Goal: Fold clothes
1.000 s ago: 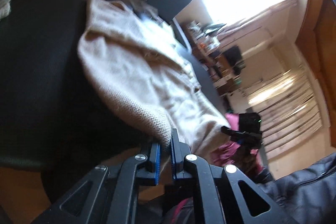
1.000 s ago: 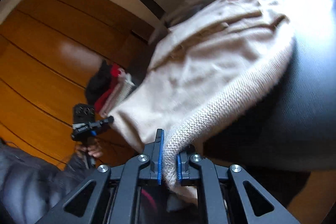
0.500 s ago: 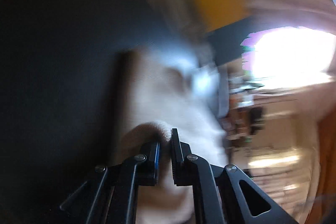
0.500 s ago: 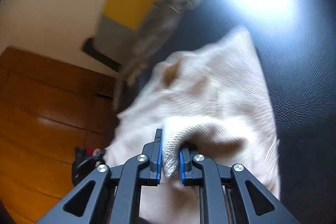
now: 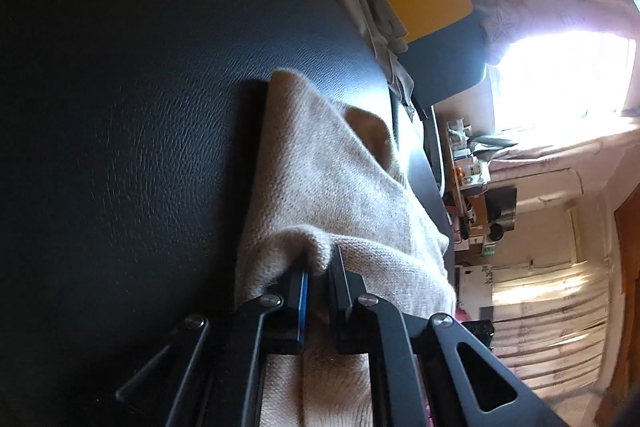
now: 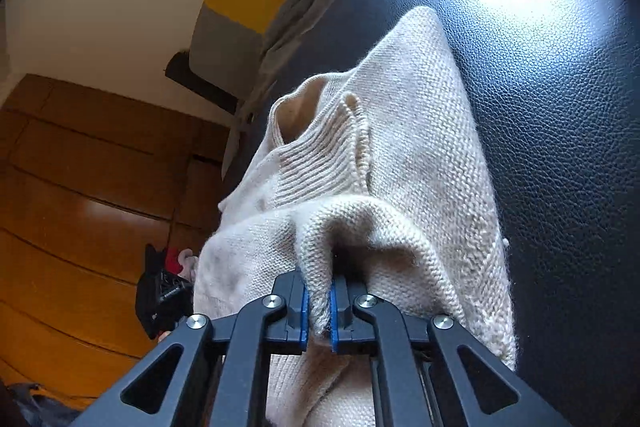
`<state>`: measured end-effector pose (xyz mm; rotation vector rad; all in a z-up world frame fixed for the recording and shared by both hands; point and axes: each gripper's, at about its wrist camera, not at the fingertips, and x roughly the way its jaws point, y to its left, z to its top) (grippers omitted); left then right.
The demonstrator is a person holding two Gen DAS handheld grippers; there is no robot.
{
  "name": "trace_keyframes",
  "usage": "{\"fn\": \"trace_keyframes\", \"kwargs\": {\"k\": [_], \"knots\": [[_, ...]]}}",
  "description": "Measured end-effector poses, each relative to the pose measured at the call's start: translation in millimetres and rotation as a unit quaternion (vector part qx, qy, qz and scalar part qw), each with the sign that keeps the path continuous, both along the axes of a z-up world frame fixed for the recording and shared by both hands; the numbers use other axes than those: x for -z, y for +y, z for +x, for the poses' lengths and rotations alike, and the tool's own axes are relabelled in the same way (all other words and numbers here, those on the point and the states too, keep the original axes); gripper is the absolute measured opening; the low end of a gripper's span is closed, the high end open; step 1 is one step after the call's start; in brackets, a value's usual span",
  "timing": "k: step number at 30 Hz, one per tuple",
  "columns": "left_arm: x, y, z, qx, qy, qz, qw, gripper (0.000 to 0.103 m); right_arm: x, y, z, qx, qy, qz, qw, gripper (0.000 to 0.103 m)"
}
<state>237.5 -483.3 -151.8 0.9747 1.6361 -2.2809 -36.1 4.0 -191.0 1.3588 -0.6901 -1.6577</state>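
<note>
Sweater (image 6: 408, 155) atop table (image 6: 568, 115), beside cloth pile (image 6: 304, 11)

a beige knit sweater (image 6: 408, 163) lies folded over itself on black leather, ribbed collar showing, its near edge bunched upward.

Black leather surface (image 5: 140, 107) fills the foreground. Bright window (image 5: 560, 75) glares at far right, cluttered shelf (image 5: 472, 179) below it. Wood-panelled wall (image 6: 80, 187) opposite.

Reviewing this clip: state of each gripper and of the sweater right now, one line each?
Left gripper: shut on a pinch of knit hem.
Right gripper: shut on a fold of knit between the jaws.
Beige sweater: doubled over on the black leather surface, neck opening showing, both held edges bunched.
</note>
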Motion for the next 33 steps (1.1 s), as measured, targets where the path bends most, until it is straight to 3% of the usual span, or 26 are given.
{"fn": "trace_keyframes", "kwargs": {"k": [2, 4, 5, 6, 9, 13, 19, 22, 23, 24, 26, 27, 30, 33], "knots": [[-11, 5, 9, -0.002, 0.002, -0.019, 0.9998, 0.027, -9, -2, 3, 0.005, 0.002, 0.0, 1.0, 0.013], [-30, 9, 23, -0.005, 0.007, -0.053, 0.9986, 0.032, -23, -5, 9, 0.007, 0.012, 0.0, 1.0, 0.039], [-36, 12, 33, -0.006, 0.017, -0.058, 0.9982, 0.036, -30, -5, 12, 0.009, 0.018, -0.003, 1.0, 0.064], [-41, 16, 44, -0.007, 0.03, -0.06, 0.9977, 0.039, -38, -4, 18, 0.009, 0.027, -0.013, 1.0, 0.076], [-39, 27, 65, -0.001, 0.046, -0.05, 0.9977, 0.049, -55, -4, 37, 0.0, 0.05, -0.029, 0.998, 0.076], [-22, 41, 65, 0.008, 0.048, -0.033, 0.9983, 0.05, -45, -2, 43, -0.006, 0.036, -0.022, 0.999, 0.076], [-23, 64, 39, 0.082, 0.01, -0.091, 0.9924, 0.05, -28, 14, 47, -0.008, 0.021, -0.025, 0.999, 0.076], [-25, 75, 25, 0.119, -0.01, -0.122, 0.9853, 0.044, -29, 12, 46, -0.021, 0.038, -0.007, 0.999, 0.074], [-25, 79, 21, 0.132, -0.016, -0.132, 0.9823, 0.034, -30, 9, 46, -0.028, 0.048, 0.003, 0.998, 0.066], [-26, 83, 17, 0.147, -0.023, -0.14, 0.979, 0.021, -30, 4, 46, -0.038, 0.057, 0.017, 0.997, 0.048], [-27, 91, 11, 0.178, -0.038, -0.152, 0.9714, 0.01, -27, -10, 48, -0.074, 0.068, 0.063, 0.993, 0.02], [-27, 92, 12, 0.184, -0.04, -0.152, 0.9703, 0.006, -24, -14, 49, -0.087, 0.069, 0.076, 0.991, 0.014], [-32, 88, 15, 0.188, -0.007, -0.12, 0.9747, 0.004, -27, -17, 46, -0.1, 0.072, 0.081, 0.989, 0.013], [-42, 81, 14, 0.187, 0.05, -0.077, 0.978, 0.004, -46, -13, 43, -0.109, 0.083, 0.048, 0.989, 0.012]]}}
